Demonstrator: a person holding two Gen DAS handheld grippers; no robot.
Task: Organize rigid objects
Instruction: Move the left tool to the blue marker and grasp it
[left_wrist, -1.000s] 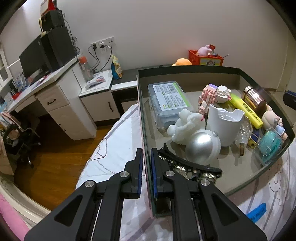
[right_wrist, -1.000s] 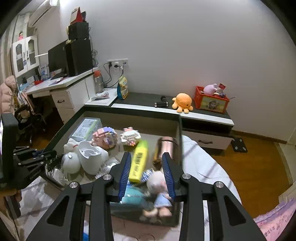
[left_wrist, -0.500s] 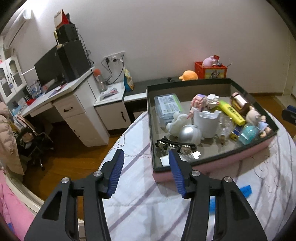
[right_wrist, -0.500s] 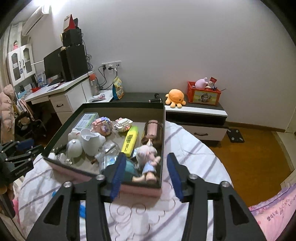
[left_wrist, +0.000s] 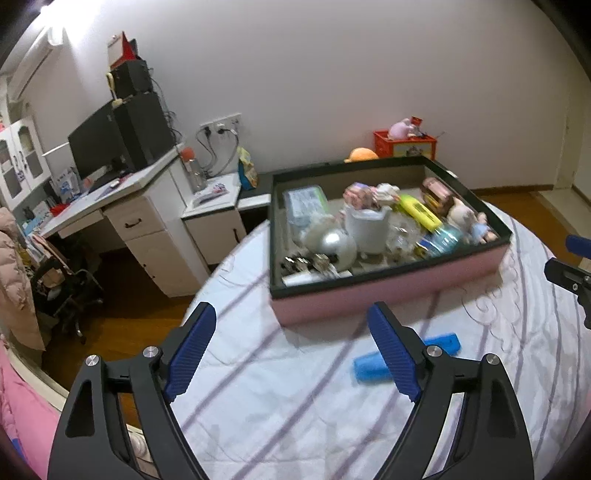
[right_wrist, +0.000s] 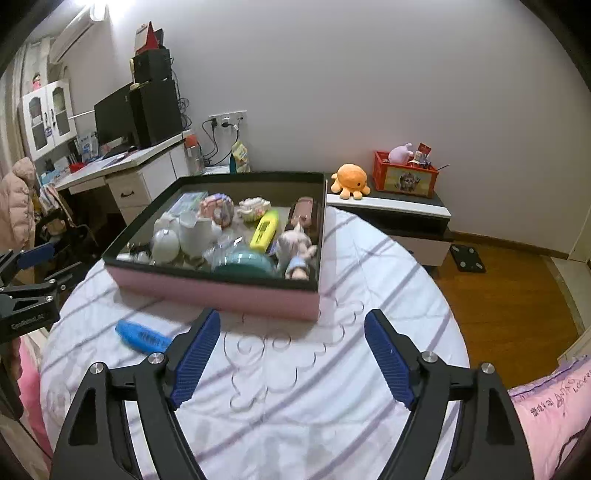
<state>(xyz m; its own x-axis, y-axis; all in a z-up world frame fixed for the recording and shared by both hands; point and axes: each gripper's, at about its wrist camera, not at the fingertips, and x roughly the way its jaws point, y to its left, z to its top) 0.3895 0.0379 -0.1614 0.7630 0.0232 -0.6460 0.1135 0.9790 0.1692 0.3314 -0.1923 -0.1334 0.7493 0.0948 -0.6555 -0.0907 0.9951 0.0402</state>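
Note:
A pink box with a dark rim (left_wrist: 391, 291) (right_wrist: 221, 291) sits on the round table with a white striped cloth (left_wrist: 295, 387) (right_wrist: 332, 369). It holds several rigid items: a silver ball (left_wrist: 338, 245), a white cup (left_wrist: 367, 227) (right_wrist: 195, 230), a yellow marker (left_wrist: 421, 212) (right_wrist: 264, 230), a copper bottle (right_wrist: 304, 212) and a doll (right_wrist: 297, 245). A blue object (left_wrist: 406, 356) (right_wrist: 142, 336) lies on the cloth in front of the box. My left gripper (left_wrist: 291, 350) and right gripper (right_wrist: 291, 354) are both open, empty and back from the box.
A white desk with a monitor (left_wrist: 110, 147) stands at the left. A low cabinet with an orange plush octopus (right_wrist: 349, 179) and a red crate (right_wrist: 404, 179) stands behind the table. Wooden floor (right_wrist: 498, 295) surrounds the table. A pink cushion (right_wrist: 554, 398) is at the lower right.
Both grippers let go of the box's sides, opened wide and drew back. The box now rests on the table, and the blue object has come into view.

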